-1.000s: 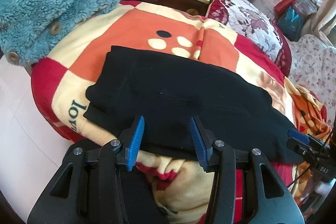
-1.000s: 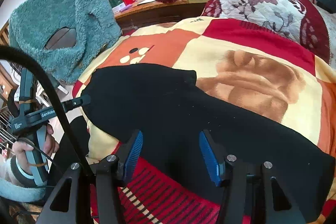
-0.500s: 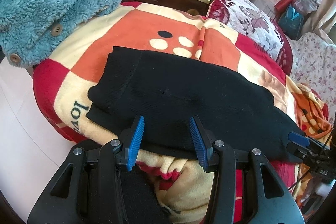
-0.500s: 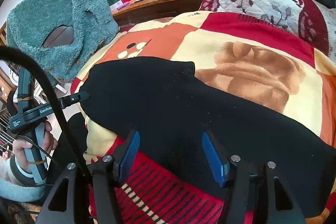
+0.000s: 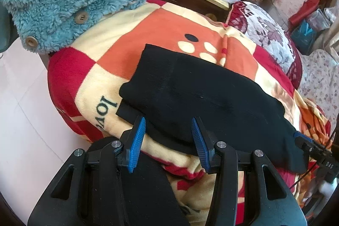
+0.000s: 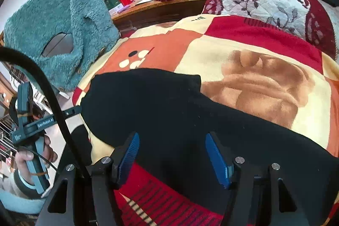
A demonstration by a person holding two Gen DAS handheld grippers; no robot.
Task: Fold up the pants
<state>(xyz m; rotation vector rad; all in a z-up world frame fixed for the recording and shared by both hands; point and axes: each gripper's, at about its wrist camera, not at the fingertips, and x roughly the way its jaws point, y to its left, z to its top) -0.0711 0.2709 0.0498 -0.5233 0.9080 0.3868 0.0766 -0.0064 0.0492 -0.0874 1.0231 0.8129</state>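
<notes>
So the right gripper [image 6: 170,155] has just been opening its jaws wider over the near edge of the black pants [image 6: 169,111], nothing pinched, looks like it's lining up a grab for the next fold. Left gripper [image 5: 168,142] sits about half open, empty, at the pants' other end. Pants lie flat across the checkered blanket [image 5: 161,31].

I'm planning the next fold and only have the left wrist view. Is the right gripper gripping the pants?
Observer: No. The right gripper is open and its jaws have just been opening. The pants show between its fingers, not pinched.
Operator: Where do the pants run on that side?
Observer: They lie on the blanket and continue past the gripper, out of the frame at the lower right.
</notes>
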